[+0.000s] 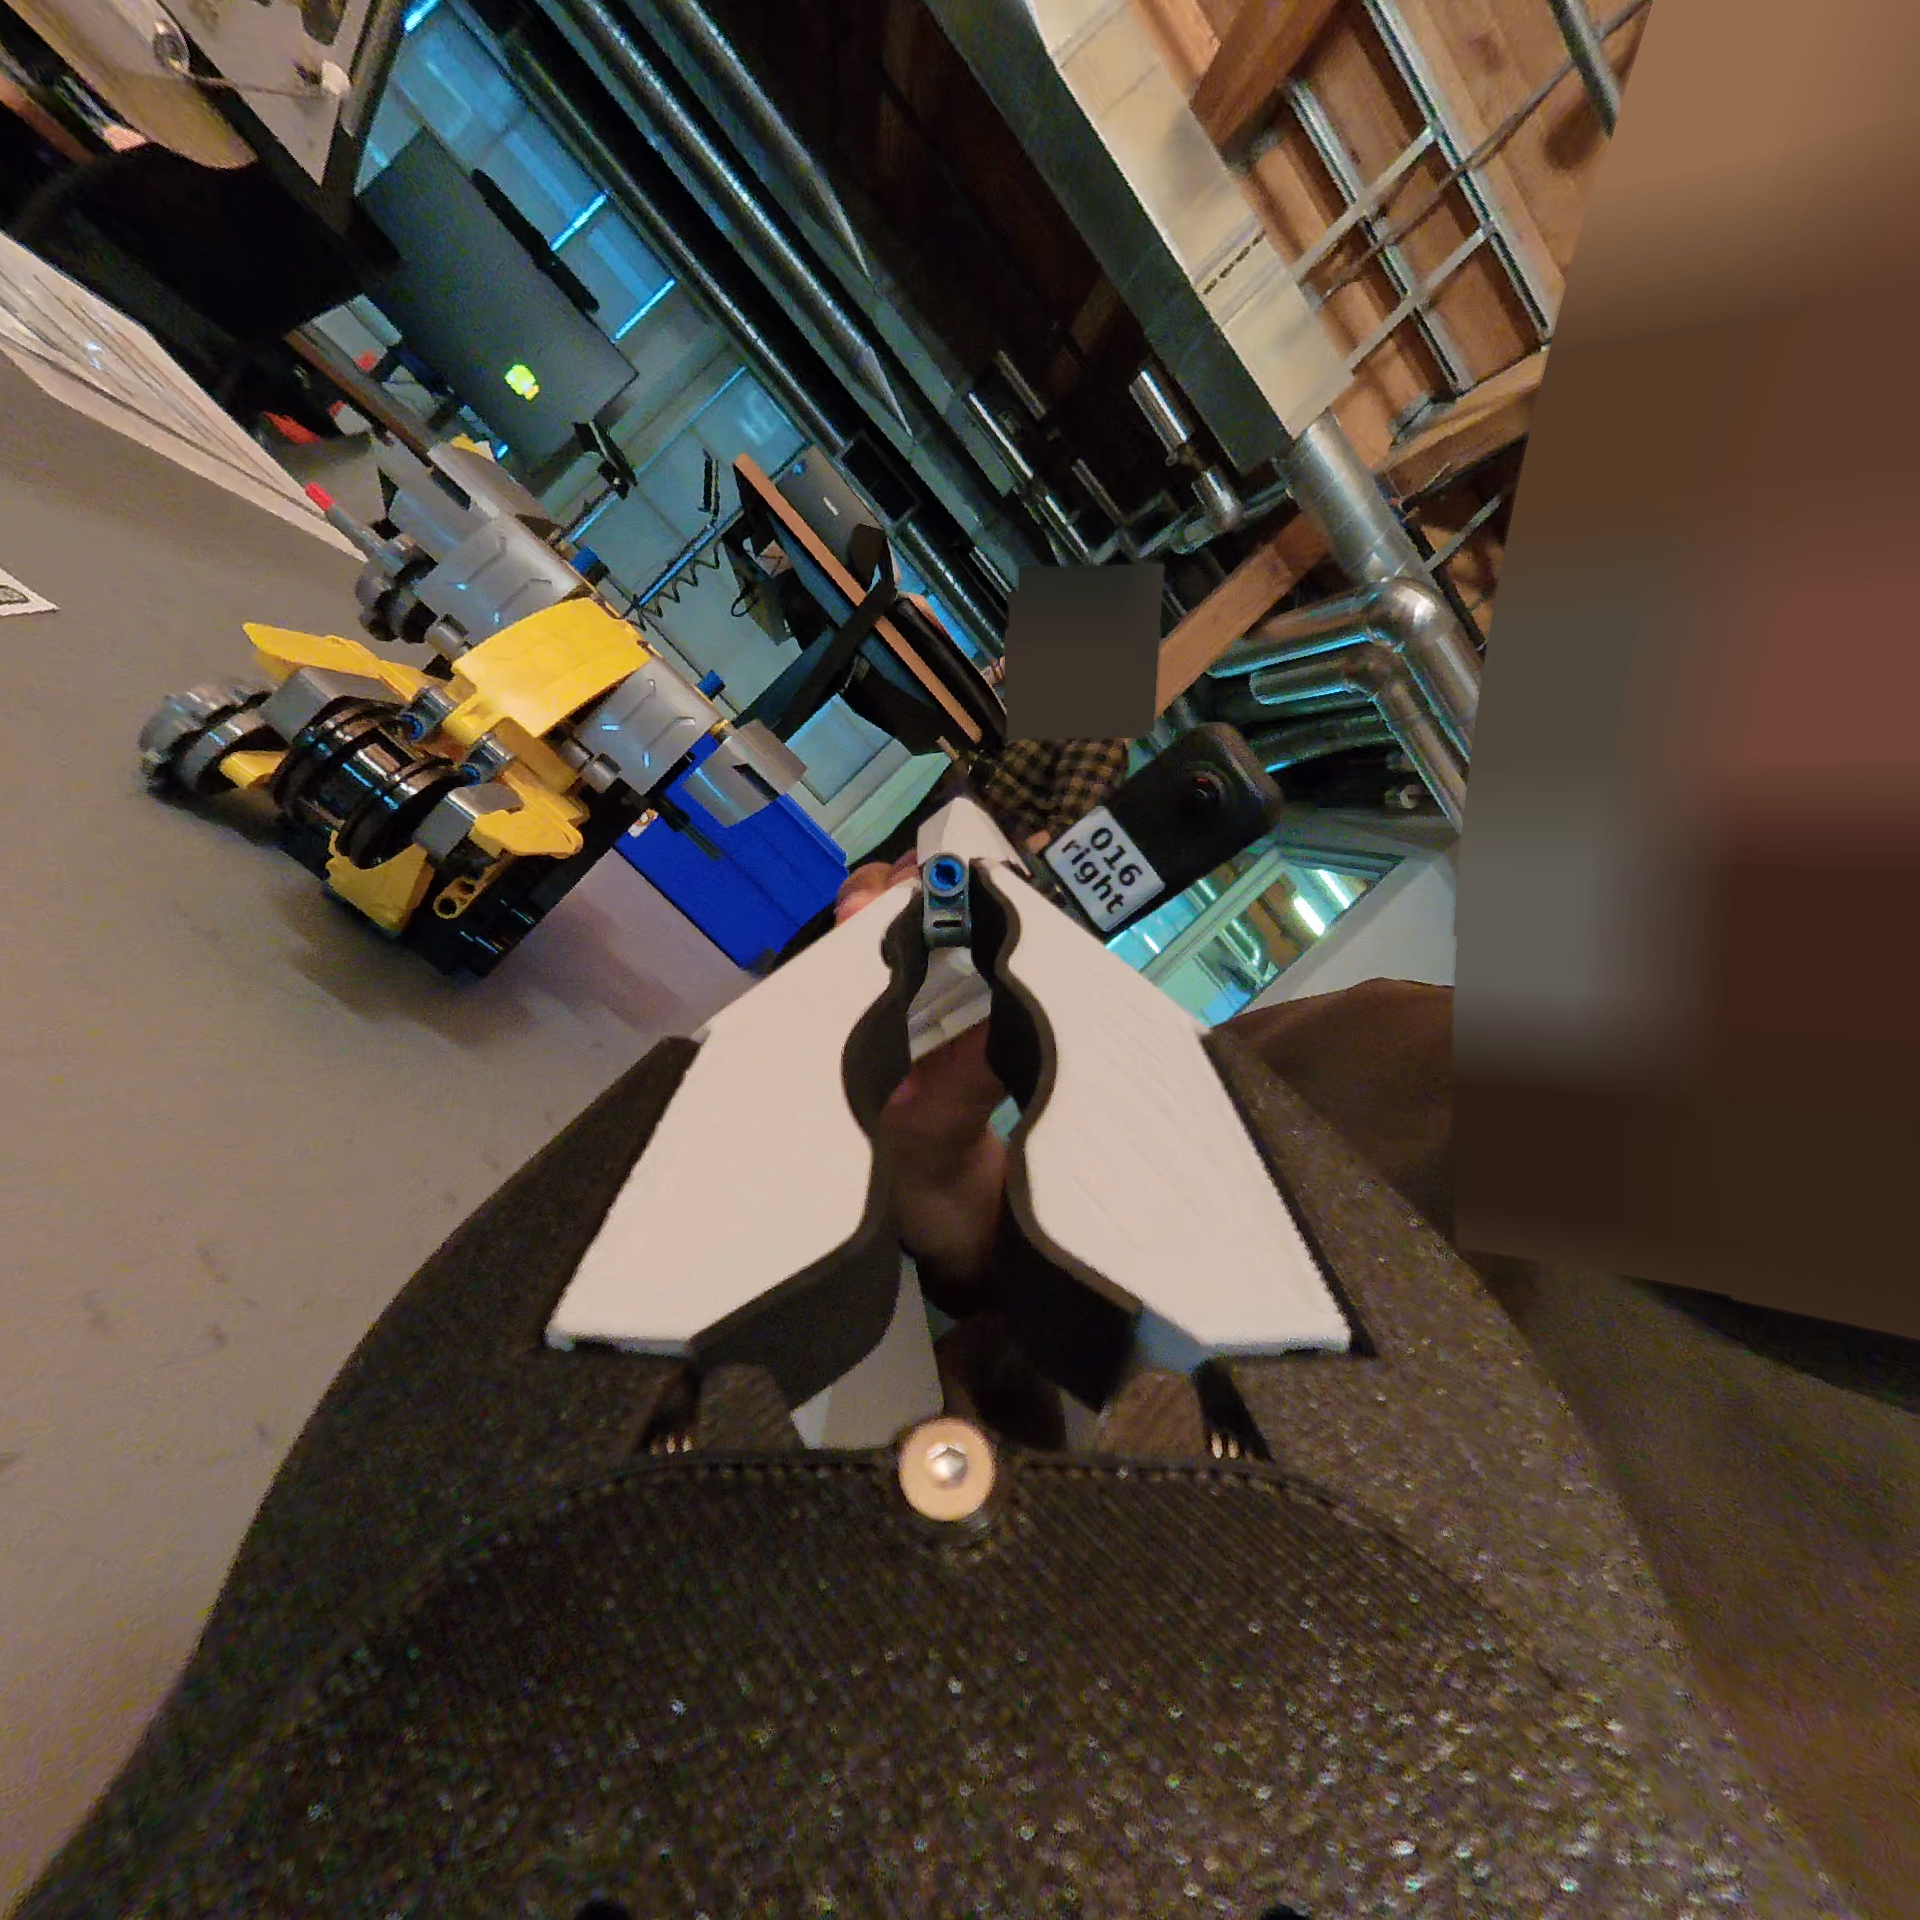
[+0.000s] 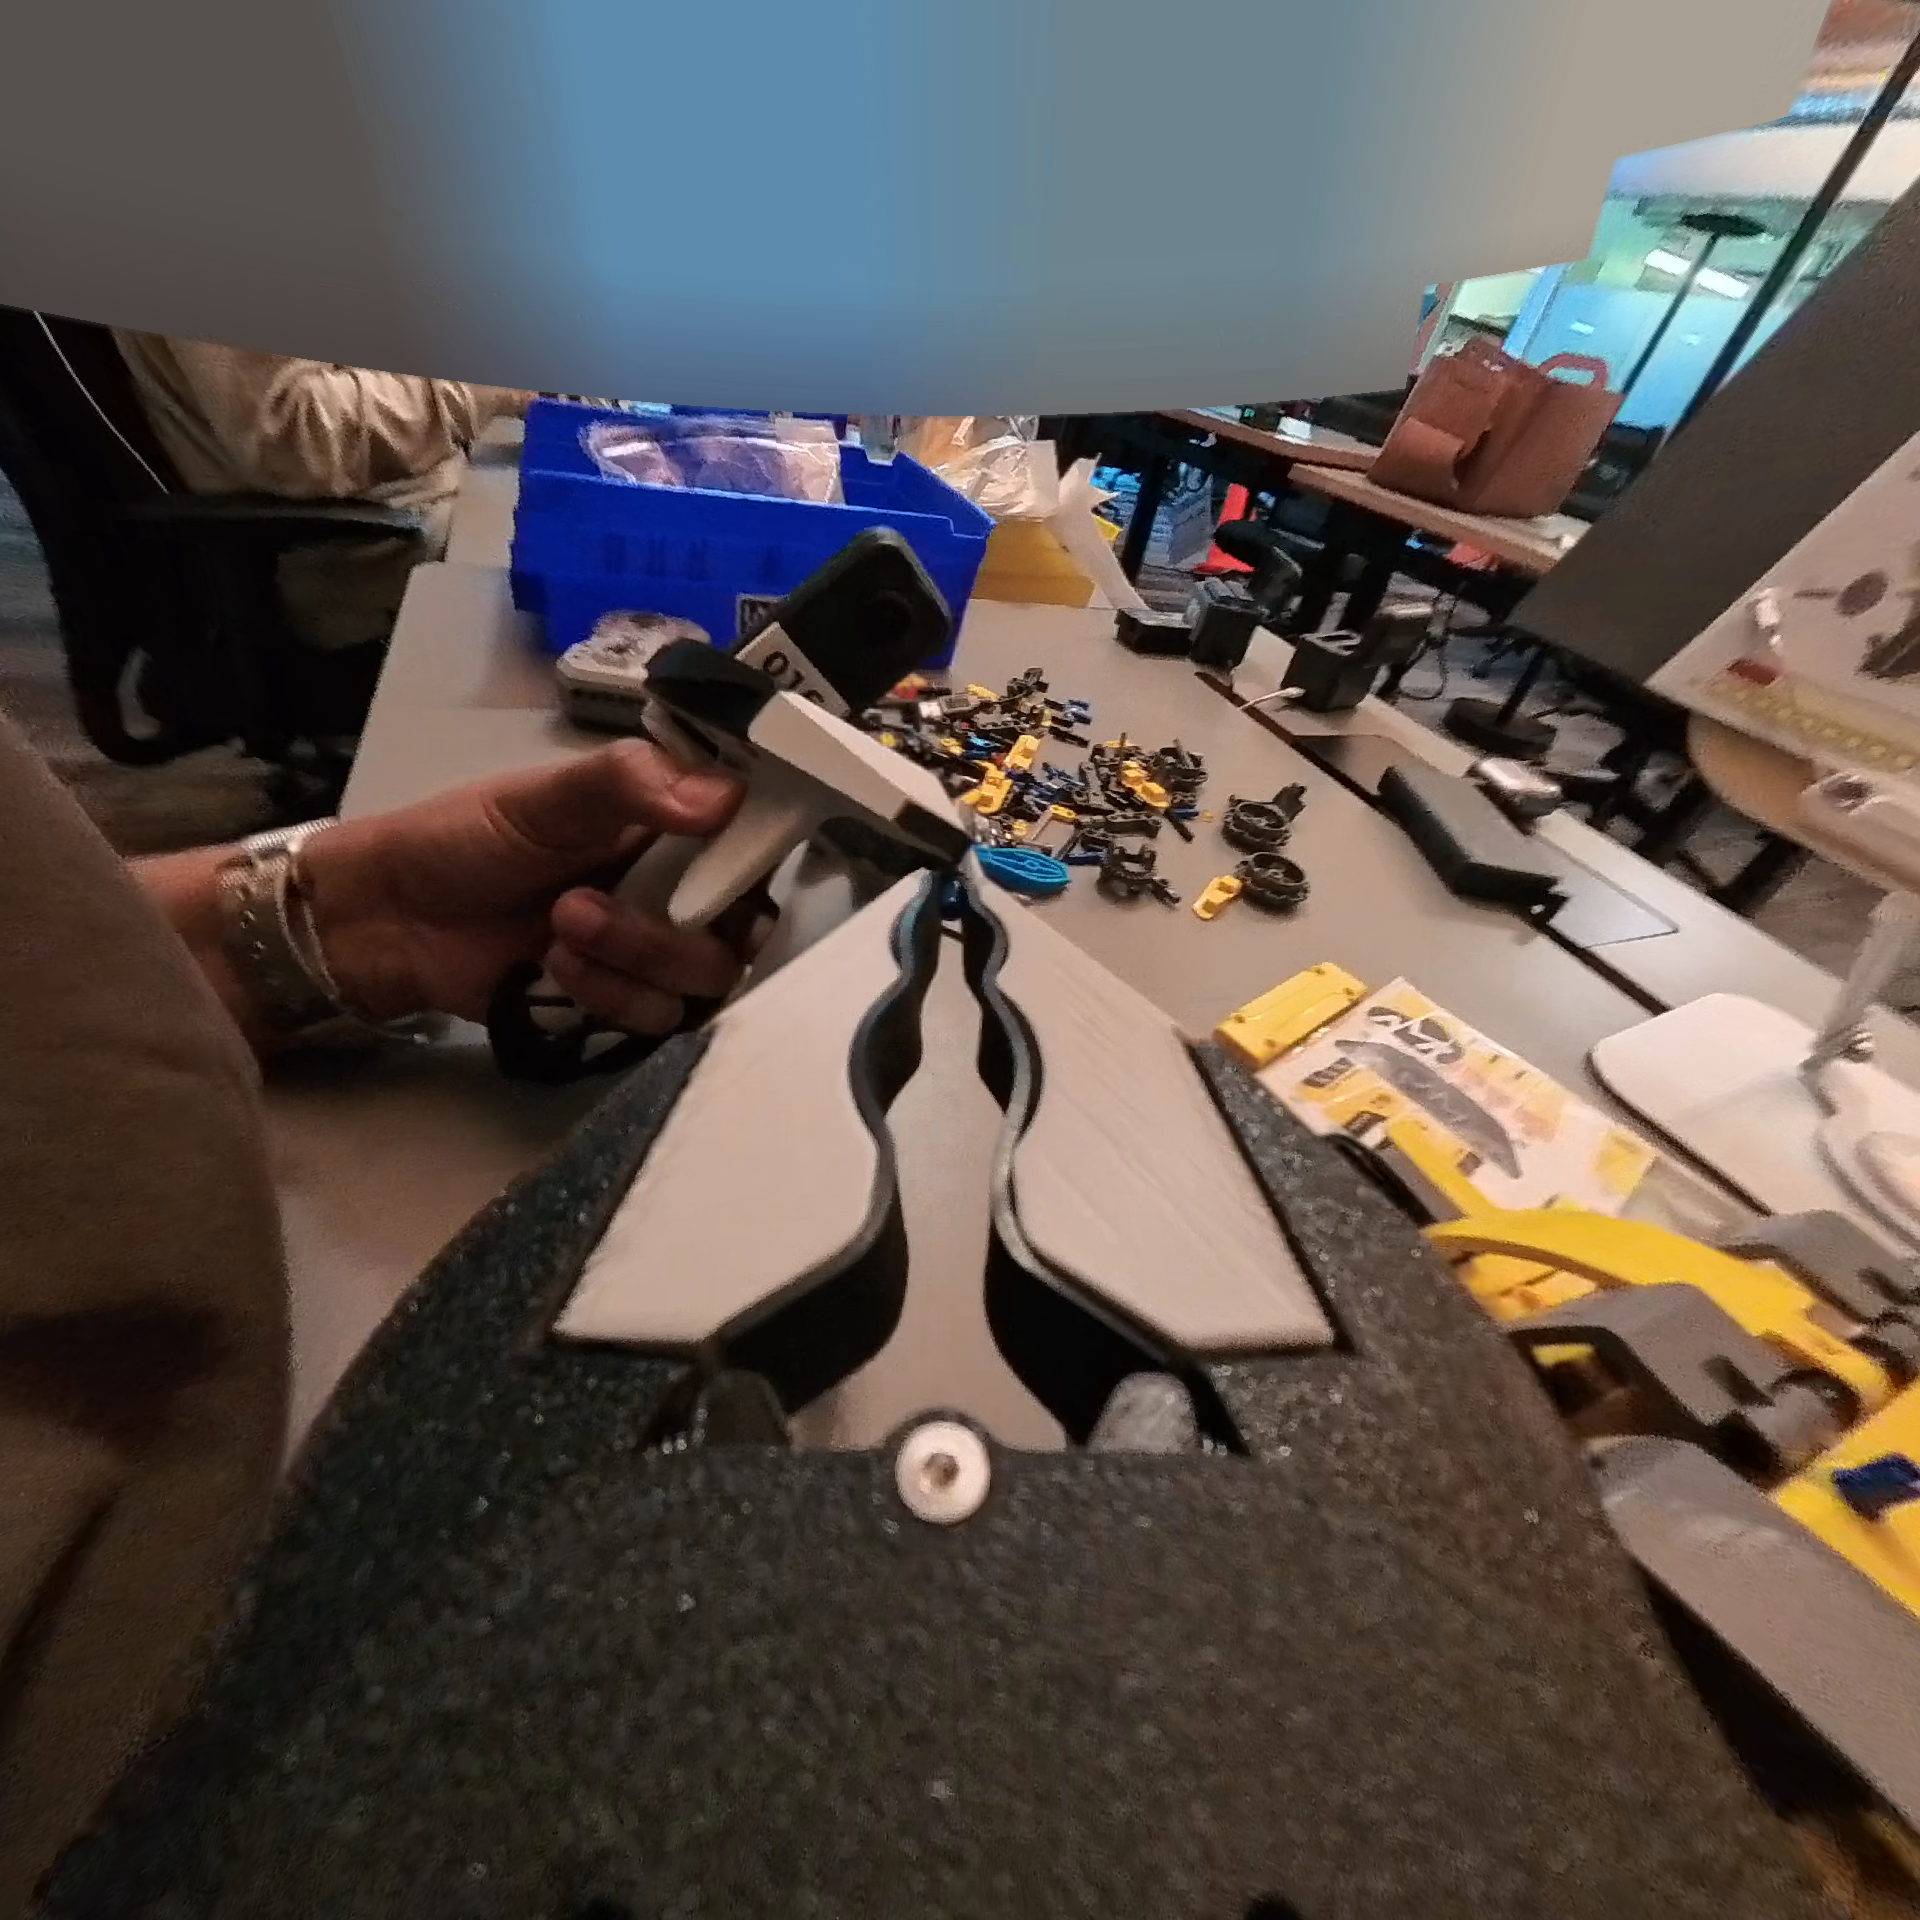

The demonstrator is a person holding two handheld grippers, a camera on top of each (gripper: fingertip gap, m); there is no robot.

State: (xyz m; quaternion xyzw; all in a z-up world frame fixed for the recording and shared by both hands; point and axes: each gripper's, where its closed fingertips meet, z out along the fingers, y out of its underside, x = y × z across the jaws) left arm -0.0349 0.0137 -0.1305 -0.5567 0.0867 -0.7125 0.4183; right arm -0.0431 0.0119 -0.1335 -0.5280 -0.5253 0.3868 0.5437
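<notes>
The left gripper (image 1: 943, 902) has its jaws closed narrowly on a small dark grey plastic connector with a blue pin (image 1: 943, 896), held up in the air above the grey desk (image 1: 208, 1091). The right gripper (image 2: 943, 902) meets it tip to tip, jaws nearly closed around the same small blue-and-dark piece; whether it truly clamps it I cannot tell. A hand (image 2: 499, 883) squeezes the left gripper's handle.

To handle this well, I judge both tools should stay aligned on 1 axis, with steady pressure and no twisting, since so small a piece could slip out.

A yellow, grey and black brick-built vehicle model (image 1: 447, 748) rests on the desk, well apart from the tips. A blue plastic bin (image 2: 727, 551) farther back holds clear plastic bags. A loose heap of small black, yellow and blue parts (image 2: 1091, 790) lies spread on the desk just beyond the grippers, beside 2 small black wheels (image 2: 1262, 847).
</notes>
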